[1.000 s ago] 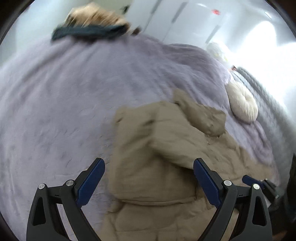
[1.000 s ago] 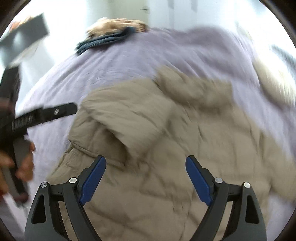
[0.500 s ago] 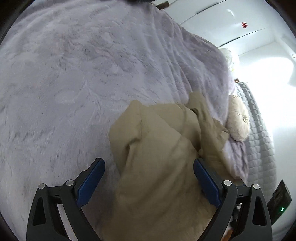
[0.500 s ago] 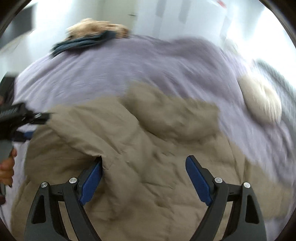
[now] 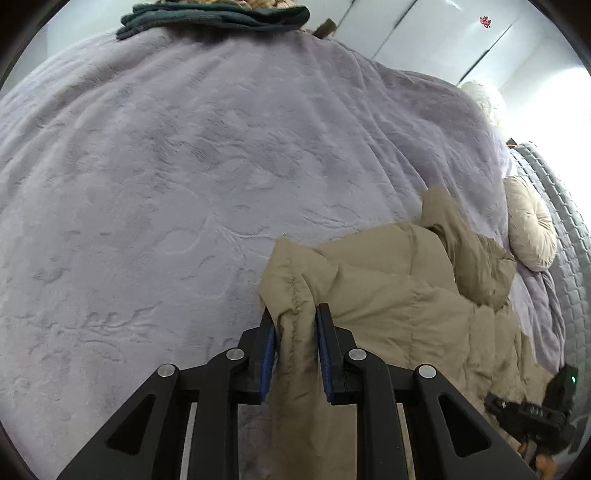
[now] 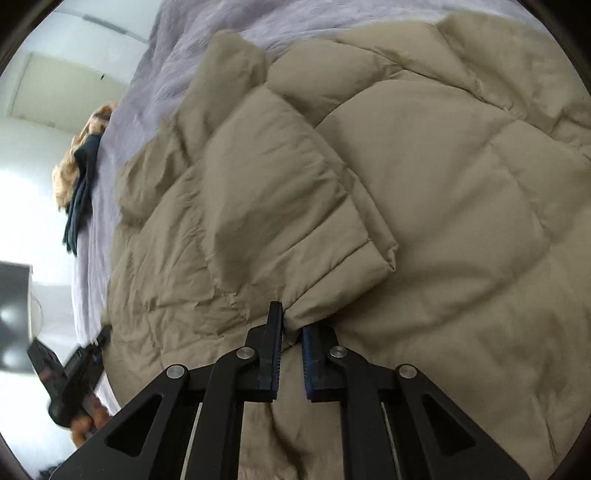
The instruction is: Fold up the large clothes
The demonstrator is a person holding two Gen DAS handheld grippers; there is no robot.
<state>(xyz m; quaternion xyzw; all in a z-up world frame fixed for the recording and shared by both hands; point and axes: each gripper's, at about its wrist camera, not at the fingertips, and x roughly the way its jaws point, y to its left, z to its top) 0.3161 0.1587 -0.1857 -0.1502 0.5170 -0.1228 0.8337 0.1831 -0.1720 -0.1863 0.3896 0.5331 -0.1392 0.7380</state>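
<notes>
A beige quilted puffer jacket (image 5: 399,295) lies on the bed, its hood bunched toward the right. My left gripper (image 5: 294,312) points down at the jacket's left edge. Its jaws are closing, and the blue pads press on a stitched fold of that edge. In the right wrist view the jacket (image 6: 461,177) fills most of the frame, with one sleeve (image 6: 280,177) laid across the body. My right gripper (image 6: 291,319) is shut on the gathered cuff (image 6: 332,291) of that sleeve.
A lilac plush blanket (image 5: 184,166) covers the bed. Folded dark teal clothes (image 5: 214,18) sit at its far edge. A round cream cushion (image 5: 532,229) lies by a grey quilted surface (image 5: 565,221) at the right. A hand (image 6: 88,417) shows at lower left.
Both grippers stood wide open over the jacket and have now closed on it, the left on its edge, the right on the sleeve cuff. The right wrist view has rolled sideways.
</notes>
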